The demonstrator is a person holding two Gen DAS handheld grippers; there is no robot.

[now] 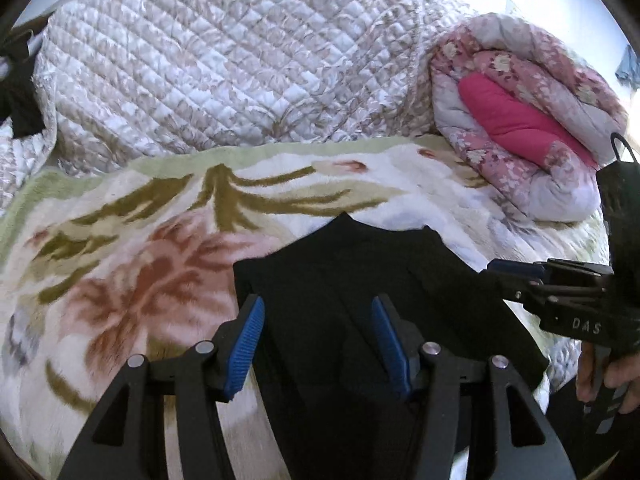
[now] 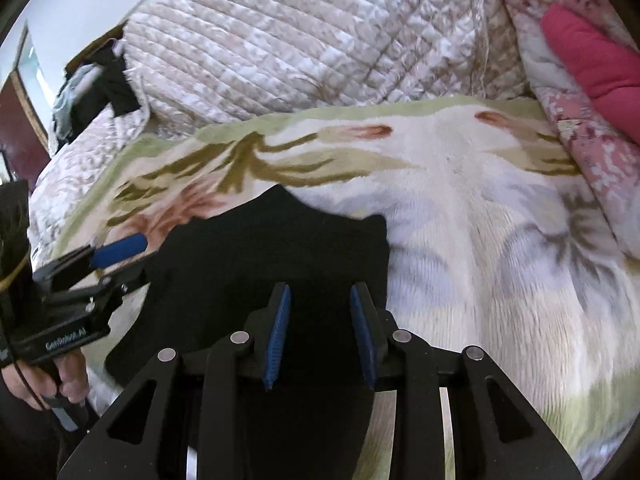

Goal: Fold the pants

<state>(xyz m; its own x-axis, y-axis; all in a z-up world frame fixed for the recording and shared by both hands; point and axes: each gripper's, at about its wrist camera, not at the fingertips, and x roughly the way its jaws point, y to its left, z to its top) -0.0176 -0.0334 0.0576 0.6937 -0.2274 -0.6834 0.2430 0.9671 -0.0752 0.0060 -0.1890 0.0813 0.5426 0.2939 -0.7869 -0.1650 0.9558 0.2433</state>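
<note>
On a bed's floral blanket (image 1: 120, 248), black pants (image 1: 360, 280) are lying partly folded at six o'clock, while the left claw (image 1: 318, 344) and right claw (image 2: 322, 334) are hovering over them, both parted and empty, seemingly lining up for another fold.

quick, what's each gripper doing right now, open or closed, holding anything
Left gripper: open, jaws apart over the black pants, nothing pinched.
Right gripper: open, narrower gap, above the pants, gripping nothing.
</note>
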